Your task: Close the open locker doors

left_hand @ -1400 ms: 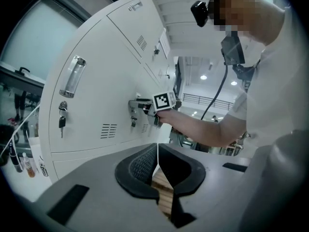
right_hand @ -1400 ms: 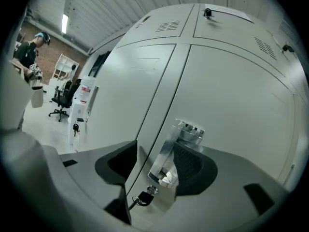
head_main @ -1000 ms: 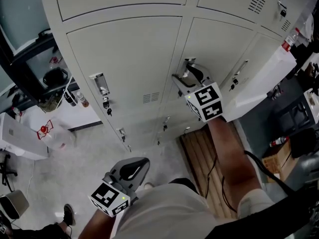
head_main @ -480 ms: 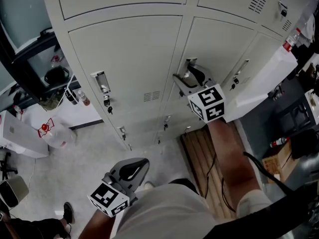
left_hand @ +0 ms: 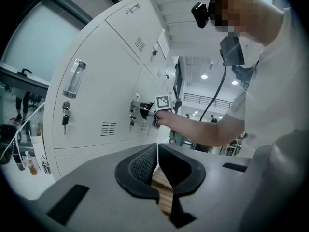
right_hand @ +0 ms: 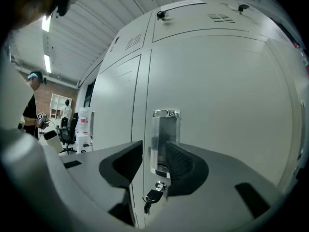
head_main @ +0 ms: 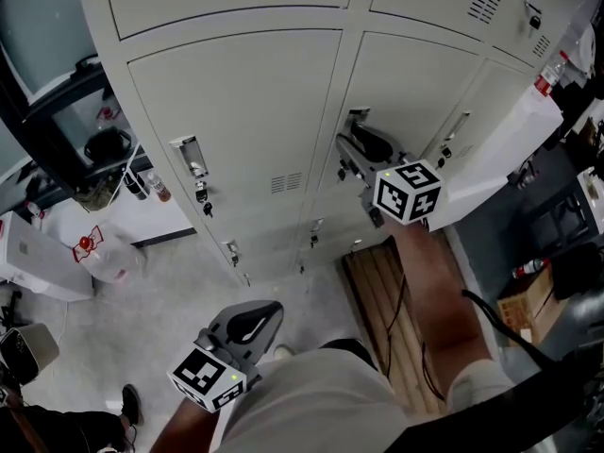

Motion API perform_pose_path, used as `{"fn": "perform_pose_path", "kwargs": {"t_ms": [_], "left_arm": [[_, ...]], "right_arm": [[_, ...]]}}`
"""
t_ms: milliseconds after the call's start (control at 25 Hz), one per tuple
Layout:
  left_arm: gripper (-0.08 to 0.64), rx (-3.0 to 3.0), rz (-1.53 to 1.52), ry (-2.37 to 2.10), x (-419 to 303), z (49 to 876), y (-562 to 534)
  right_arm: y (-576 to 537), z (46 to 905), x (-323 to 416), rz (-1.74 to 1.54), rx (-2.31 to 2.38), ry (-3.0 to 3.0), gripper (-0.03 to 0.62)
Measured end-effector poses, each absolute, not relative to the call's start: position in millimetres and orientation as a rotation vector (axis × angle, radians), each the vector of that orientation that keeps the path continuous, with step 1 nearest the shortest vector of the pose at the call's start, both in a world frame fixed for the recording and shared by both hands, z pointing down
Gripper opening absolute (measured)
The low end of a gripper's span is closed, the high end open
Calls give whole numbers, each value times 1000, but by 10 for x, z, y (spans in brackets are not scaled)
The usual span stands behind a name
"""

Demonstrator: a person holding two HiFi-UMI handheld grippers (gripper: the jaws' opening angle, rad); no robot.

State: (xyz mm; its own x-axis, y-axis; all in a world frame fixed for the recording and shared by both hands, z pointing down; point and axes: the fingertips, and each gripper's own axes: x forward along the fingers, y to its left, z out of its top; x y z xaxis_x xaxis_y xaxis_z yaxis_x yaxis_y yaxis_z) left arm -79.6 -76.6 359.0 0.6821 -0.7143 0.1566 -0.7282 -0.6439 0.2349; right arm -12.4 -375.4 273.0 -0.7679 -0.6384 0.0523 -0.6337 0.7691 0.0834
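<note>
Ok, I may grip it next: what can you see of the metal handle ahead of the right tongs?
The handle is an upright, shiny metal recess with a flat top plate, set near the left edge of the pale grey locker door. A key hangs just below. The right tongs are closing, its lower part between them; contact is unclear.

The left locker door and the middle locker door stand side by side, each with a handle and a key hanging below it. To their right an open door juts out into the room, seemingly from the next locker. A wooden pallet lies on the floor before the middle locker.
</note>
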Motion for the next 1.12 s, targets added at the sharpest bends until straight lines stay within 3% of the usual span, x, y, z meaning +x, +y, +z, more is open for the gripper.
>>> {"fn": "perform_pose_path", "kwargs": {"t_ms": [80,240,1120], "left_arm": [[12,2615,74,-1148,-799,3604,-768],[12,2617,67,-1147,-802,3596,-775],[12,2617,49,-1152,-865,3579,-686]], "right_arm": [[-3780,2737,-99,-74,1056,-2887,104],[-3806,2722,-87,-85,1086,-2874,78],[-3790,2846,-110,-116,1107,-2762,52]]}}
